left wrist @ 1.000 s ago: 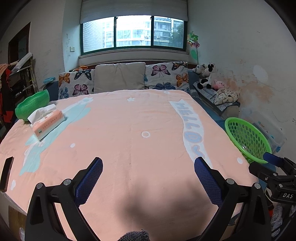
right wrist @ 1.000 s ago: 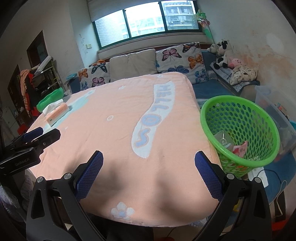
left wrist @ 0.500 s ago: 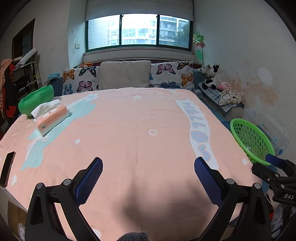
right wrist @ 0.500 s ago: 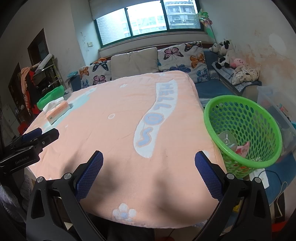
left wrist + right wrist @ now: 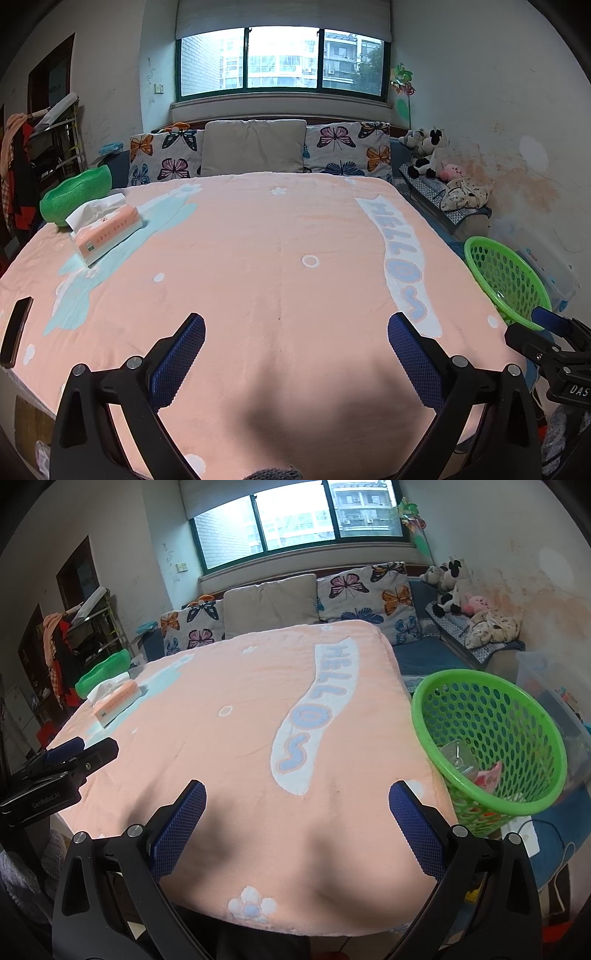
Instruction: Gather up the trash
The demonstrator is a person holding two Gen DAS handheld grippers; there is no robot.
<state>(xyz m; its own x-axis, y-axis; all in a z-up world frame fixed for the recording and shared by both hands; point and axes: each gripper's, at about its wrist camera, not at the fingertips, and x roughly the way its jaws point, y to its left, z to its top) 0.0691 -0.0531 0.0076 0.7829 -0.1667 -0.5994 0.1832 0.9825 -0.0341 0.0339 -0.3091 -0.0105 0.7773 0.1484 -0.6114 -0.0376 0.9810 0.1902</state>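
A green perforated basket (image 5: 498, 716) stands on the floor off the right side of the table, holding a clear plastic piece (image 5: 458, 757) and a pink wrapper (image 5: 489, 775). My right gripper (image 5: 295, 797) hangs open and empty over the table's near edge, left of the basket. My left gripper (image 5: 295, 328) is also open and empty above the near part of the peach tablecloth (image 5: 258, 258). In the left wrist view the basket (image 5: 509, 280) shows at the right, with the right gripper's fingertips (image 5: 546, 321) just below it. I see no loose trash on the cloth.
A pink tissue box (image 5: 107, 229) and a green bowl (image 5: 74, 195) sit at the table's far left, with a dark phone (image 5: 14, 332) near the left edge. Butterfly cushions (image 5: 347, 147) line a sofa behind. A clear storage bin (image 5: 554, 701) stands beyond the basket.
Both views have shifted only slightly, with the window a little higher in frame. Both grippers stay open and empty; nothing on the table has moved.
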